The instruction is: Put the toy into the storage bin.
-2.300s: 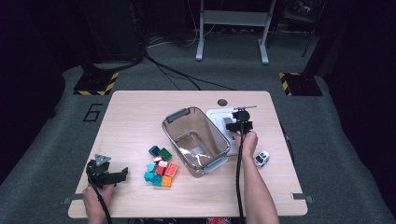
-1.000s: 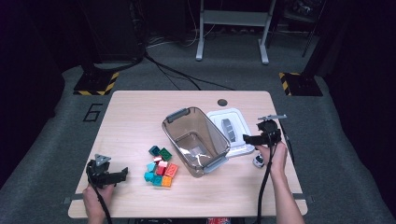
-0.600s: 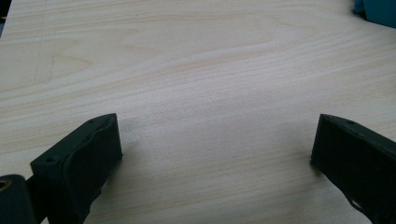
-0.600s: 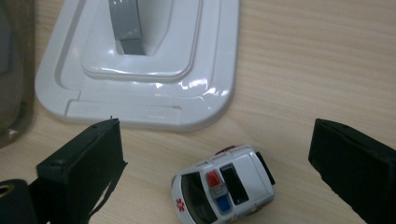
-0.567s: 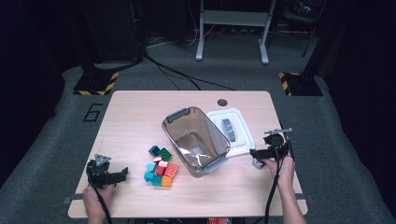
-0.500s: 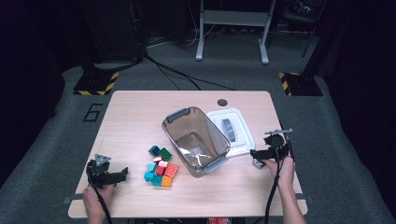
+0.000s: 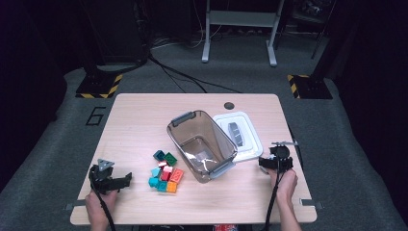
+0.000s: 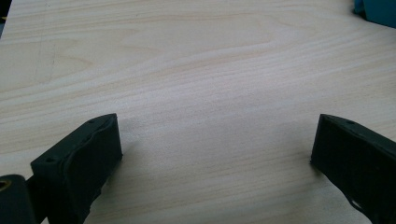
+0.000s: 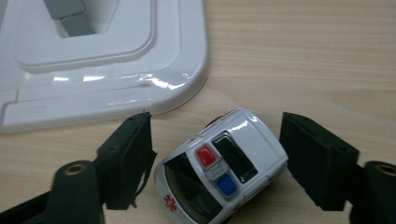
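Observation:
A small white toy ambulance (image 9: pixel 224 163) with red and blue roof lights lies at an angle on the wooden table, just off the corner of a white lid (image 9: pixel 140 93). My right gripper (image 9: pixel 217 158) straddles it; its jaws have just been closing and both pads touch the car's sides. In the high view the right gripper (image 7: pixel 267 163) sits low at the table's right, beside the lid (image 7: pixel 226 120). My left gripper (image 7: pixel 126 179) rests near the front left corner; its jaws (image 8: pixel 215 154) stand wide apart over bare wood.
A clear brown-tinted bin (image 7: pixel 185 117) with grey handles stands mid-table, the white lid to its right. Several coloured blocks (image 7: pixel 166 173) lie in a cluster left of the bin, between it and my left gripper. A teal block's corner (image 8: pixel 378 7) shows far off.
My right gripper has come down and toward the front right, from beside the lid to the toy ambulance, and its jaws have narrowed around the car. The left gripper has kept still.

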{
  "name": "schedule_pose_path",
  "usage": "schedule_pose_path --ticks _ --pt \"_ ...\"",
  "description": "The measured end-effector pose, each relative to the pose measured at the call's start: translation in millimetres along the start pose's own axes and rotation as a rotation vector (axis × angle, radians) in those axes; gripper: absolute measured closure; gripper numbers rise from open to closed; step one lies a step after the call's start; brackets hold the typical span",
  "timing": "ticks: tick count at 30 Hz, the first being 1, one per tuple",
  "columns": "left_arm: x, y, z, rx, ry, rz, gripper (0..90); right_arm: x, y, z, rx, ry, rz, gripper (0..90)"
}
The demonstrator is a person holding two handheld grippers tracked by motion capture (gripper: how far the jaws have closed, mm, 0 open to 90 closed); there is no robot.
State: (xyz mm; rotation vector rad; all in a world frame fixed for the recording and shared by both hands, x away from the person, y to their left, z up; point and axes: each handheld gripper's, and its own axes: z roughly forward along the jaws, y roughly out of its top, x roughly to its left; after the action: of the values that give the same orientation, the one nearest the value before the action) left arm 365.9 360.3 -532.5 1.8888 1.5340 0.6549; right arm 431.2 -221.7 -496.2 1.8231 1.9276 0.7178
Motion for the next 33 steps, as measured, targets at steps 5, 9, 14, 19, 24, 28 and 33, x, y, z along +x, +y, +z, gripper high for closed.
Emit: schedule_pose_path --ticks 5,9,14,19,24,28,33 --pt "0.0 -0.1 0.0 0.0 0.0 -0.001 1.7 -0.6 -3.7 -3.4 -0.019 0.001 0.011 34.2" --pt "-0.1 -0.1 0.0 0.0 0.0 -0.001 1.7 2.5 -3.7 -5.1 -0.001 0.005 -0.016 35.1" --pt "-0.2 -0.1 -0.1 0.0 0.0 0.0 1.7 7.5 -3.0 -8.4 0.039 0.031 -0.059 53.3" --pt "-0.2 -0.1 -0.2 -0.001 0.003 0.003 1.8 10.5 -12.6 -1.6 0.076 0.032 -0.085 45.9" --pt "-0.2 -0.3 0.1 -0.005 0.003 0.002 1.9 9.0 -19.9 -11.5 0.019 0.042 -0.055 34.6" --pt "-0.2 -0.3 0.1 -0.004 0.003 0.003 1.8 15.6 -30.1 -25.3 -0.018 0.037 -0.039 32.7" --pt "-0.4 -0.3 0.1 -0.007 0.006 0.004 1.8 23.1 -40.0 -26.8 -0.001 0.002 -0.06 40.8"
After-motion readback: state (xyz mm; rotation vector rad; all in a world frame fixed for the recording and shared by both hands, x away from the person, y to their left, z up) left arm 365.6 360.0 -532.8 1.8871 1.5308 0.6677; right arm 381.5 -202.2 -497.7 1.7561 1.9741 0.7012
